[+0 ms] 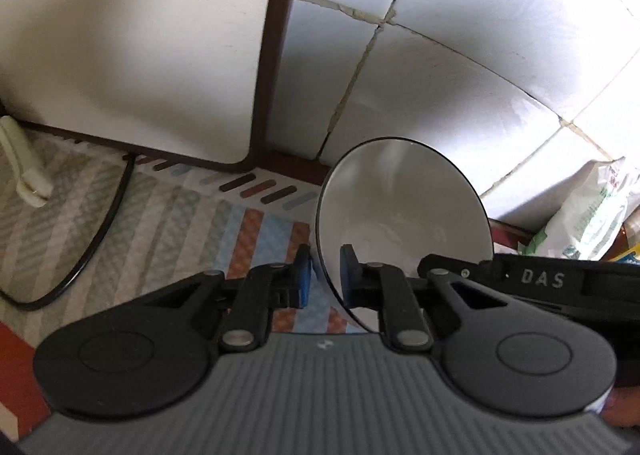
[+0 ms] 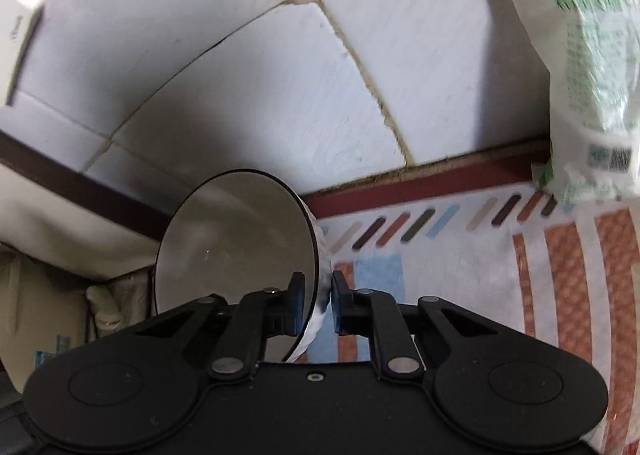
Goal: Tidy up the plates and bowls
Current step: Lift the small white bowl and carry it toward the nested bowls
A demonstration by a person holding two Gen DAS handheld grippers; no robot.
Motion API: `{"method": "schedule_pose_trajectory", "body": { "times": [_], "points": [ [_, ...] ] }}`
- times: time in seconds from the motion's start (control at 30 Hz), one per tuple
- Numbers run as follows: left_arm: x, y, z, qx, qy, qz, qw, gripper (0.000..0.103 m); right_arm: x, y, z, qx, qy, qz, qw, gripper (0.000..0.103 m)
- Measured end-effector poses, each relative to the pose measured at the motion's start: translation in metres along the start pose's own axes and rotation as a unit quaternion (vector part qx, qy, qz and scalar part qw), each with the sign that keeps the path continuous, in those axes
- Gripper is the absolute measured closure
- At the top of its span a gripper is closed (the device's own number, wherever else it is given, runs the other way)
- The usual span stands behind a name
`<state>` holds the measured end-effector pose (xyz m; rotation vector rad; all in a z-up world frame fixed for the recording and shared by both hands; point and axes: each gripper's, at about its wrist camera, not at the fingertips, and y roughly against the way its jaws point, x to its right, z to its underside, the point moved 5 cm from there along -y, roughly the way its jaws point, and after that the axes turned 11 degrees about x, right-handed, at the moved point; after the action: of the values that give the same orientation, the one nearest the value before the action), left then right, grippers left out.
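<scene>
the left hand-held gripper [image 1: 325, 275] is pinching the rim of a white, dark-rimmed ceramic bowl [image 1: 400, 211] (tilted on edge); the right hand-held gripper [image 2: 318, 305] is pinching the opposite rim above the striped worktop [image 2: 560, 275].

right claw [image 2: 331, 301] clamped on tilted bowl [image 2: 236, 255] rim, patterned cloth [image 2: 460, 295], white bag [image 2: 588, 75]

A white, dark-rimmed bowl [image 1: 400, 211] [image 2: 236, 259] tilts on its side above the patterned mat.

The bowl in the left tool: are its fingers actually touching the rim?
Touching. In the left wrist view the left gripper has one blue-padded finger outside and one inside the bowl, both pressed against its wall just below the dark rim.
</scene>
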<state>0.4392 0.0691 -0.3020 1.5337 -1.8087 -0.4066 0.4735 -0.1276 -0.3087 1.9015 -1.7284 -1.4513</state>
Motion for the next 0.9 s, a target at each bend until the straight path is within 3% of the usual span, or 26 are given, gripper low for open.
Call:
{"method": "schedule_pose_trajectory", "body": {
  "times": [0.3,0.53,0.9],
  "points": [
    [0.016,0.055,0.017,0.006,-0.009,0.004,0.9999,0.090,-0.007,0.055,0.008,-0.012,0.027,0.010,1.000,0.086],
    [0.043,0.110,0.034,0.000,-0.025,0.017,0.9996,0.090,-0.011,0.126,0.017,0.029,0.053,-0.002,0.998,0.085],
    [0.080,0.174,0.042,0.018,-0.082,0.048,0.9953,0.090,0.009,0.199,0.045,0.077,0.017,-0.024,0.997,0.085]
  ]
}}
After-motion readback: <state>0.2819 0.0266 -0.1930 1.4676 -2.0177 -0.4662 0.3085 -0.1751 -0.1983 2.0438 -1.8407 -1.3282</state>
